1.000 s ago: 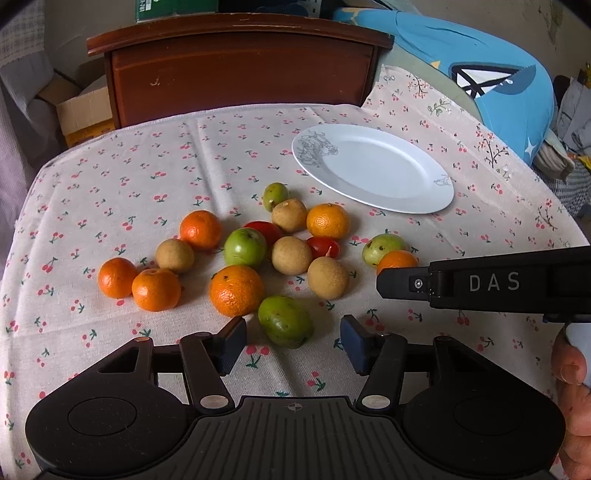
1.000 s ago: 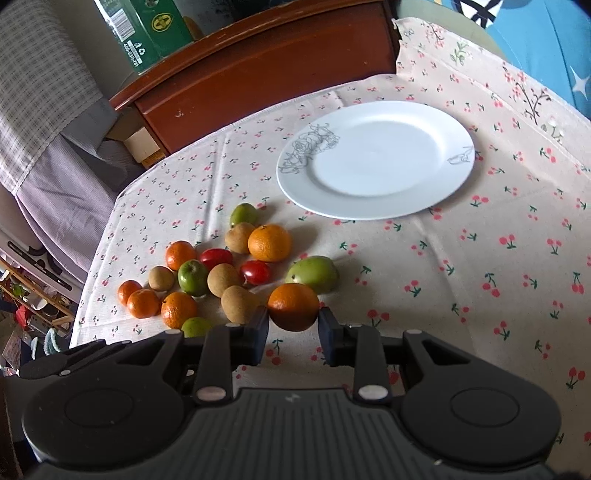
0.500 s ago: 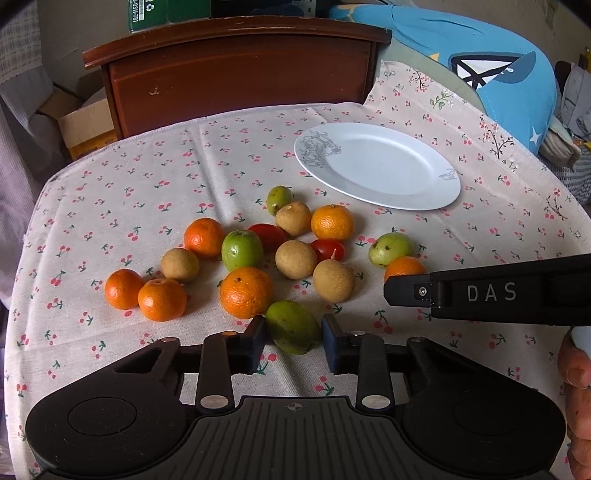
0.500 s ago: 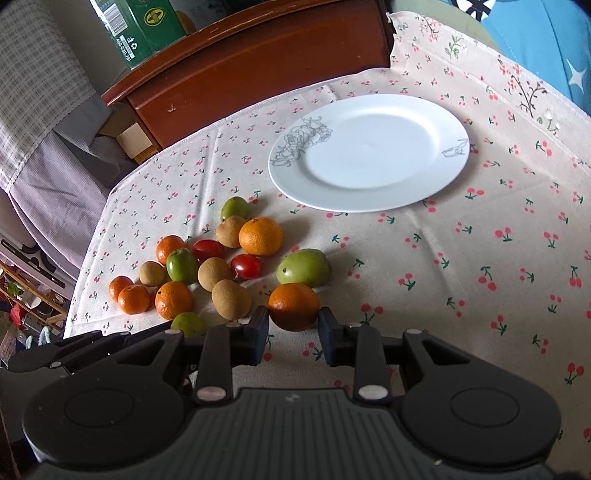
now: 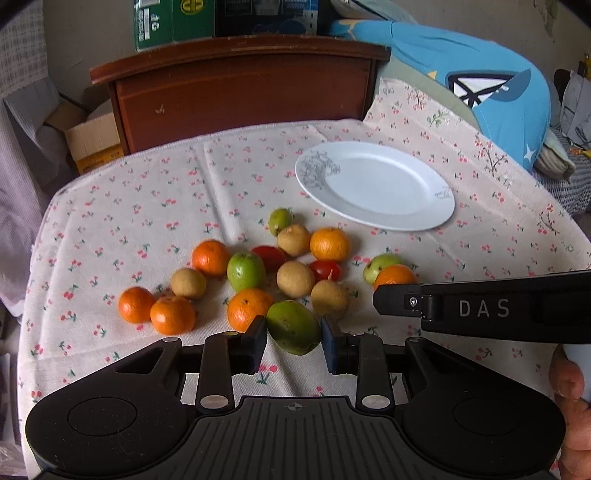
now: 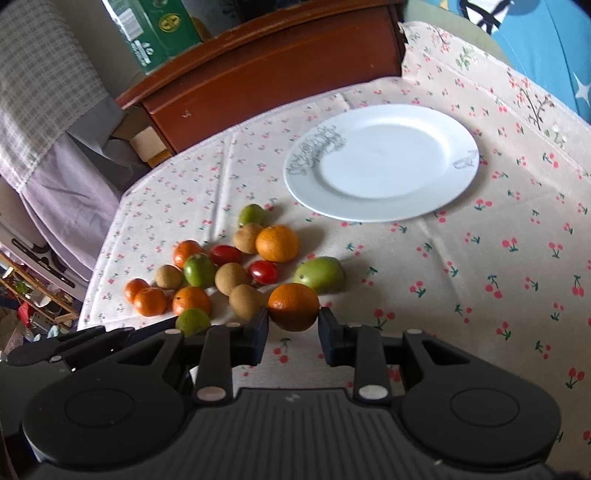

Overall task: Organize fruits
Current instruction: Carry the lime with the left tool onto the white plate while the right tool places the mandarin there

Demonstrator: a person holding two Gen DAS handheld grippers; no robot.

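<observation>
A pile of fruit lies on the cherry-print tablecloth (image 5: pixel 147 206): several oranges, brown longan-like fruits, green fruits and two red tomatoes. My left gripper (image 5: pixel 293 341) is shut on a green fruit (image 5: pixel 293 326) at the near edge of the pile. My right gripper (image 6: pixel 293 332) is shut on an orange (image 6: pixel 293 306), next to a green fruit (image 6: pixel 320 274). The right gripper also shows from the side in the left wrist view (image 5: pixel 376 298). An empty white plate (image 5: pixel 373 184) lies beyond the pile to the right; it also shows in the right wrist view (image 6: pixel 384 162).
A dark wooden headboard (image 5: pixel 240 85) stands behind the table. A blue cushion (image 5: pixel 491 88) lies at the back right. Cardboard boxes (image 5: pixel 92 140) sit at the back left, green cartons (image 5: pixel 173 22) on top of the headboard.
My left gripper has closed from open onto the green fruit and both grippers have risen slightly. The right gripper has kept its hold on the orange.
</observation>
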